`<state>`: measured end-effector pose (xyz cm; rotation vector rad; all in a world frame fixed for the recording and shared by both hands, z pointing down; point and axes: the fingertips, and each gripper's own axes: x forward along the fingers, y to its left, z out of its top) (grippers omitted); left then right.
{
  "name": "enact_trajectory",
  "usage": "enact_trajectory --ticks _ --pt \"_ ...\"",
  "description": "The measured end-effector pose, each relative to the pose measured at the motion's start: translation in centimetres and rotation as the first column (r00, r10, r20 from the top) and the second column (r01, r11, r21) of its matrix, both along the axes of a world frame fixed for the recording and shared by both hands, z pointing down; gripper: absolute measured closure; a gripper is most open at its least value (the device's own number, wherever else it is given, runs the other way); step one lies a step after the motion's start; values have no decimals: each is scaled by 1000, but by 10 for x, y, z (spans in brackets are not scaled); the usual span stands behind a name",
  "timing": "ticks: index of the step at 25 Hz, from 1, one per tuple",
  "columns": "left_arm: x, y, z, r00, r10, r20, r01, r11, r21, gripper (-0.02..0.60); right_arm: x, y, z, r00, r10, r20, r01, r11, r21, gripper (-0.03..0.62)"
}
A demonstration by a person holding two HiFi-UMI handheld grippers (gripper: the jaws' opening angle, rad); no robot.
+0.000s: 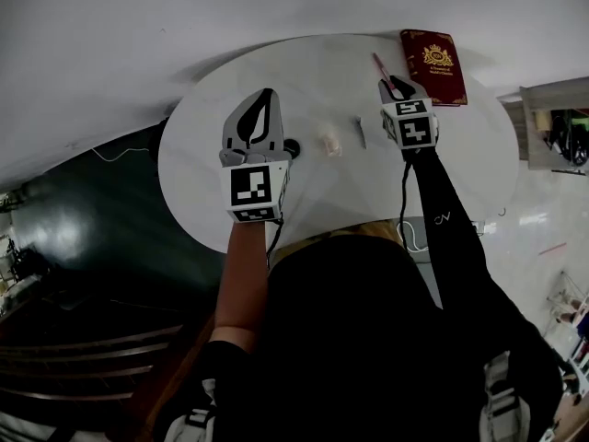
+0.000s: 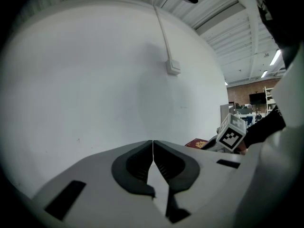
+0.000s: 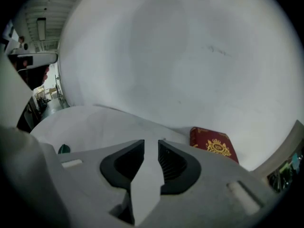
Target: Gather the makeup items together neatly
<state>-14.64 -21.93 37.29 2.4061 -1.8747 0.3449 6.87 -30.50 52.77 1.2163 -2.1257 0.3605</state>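
On the round white table lie a pink pencil-like stick, a short grey stick, a small pale item and a small black round item. My left gripper hovers beside the black item with its jaws closed tip to tip and nothing in them. My right gripper is at the near end of the pink stick. Its jaws stand a little apart, and in the right gripper view only bare table shows between them.
A dark red book with a gold crest lies at the table's far right edge, close beyond the right gripper. A white wall rises right behind the table. Dark floor lies to the left, and shelving stands at the right.
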Motion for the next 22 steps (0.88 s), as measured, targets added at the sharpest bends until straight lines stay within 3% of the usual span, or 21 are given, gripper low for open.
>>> enact_trajectory --ticks 5,8,13,16,17,18,22 --pt "0 -4 15 999 -42 14 43 998 -42 571 21 -32 57 1000 -1 -30 -3 991 -131 470" --pt "1 -5 19 998 -58 -9 57 996 -68 571 25 -44 81 999 -3 -51 -6 983 -182 464" --pt "-7 -9 31 995 -96 28 98 991 -91 571 29 -56 117 998 11 -66 -29 959 -280 465" --pt "-7 -12 38 993 -110 44 114 989 -94 571 31 -60 122 999 31 -10 -33 956 -292 471" --pt "-7 -13 40 993 -111 50 115 989 -94 571 32 -60 123 1000 31 -4 -31 955 -294 489" --pt "-5 -13 40 993 -109 53 113 989 -94 571 32 -59 121 1000 31 -2 -30 954 -297 546" --pt "3 -16 33 995 -84 61 89 992 -85 571 25 -57 93 996 39 81 -18 968 -252 546"
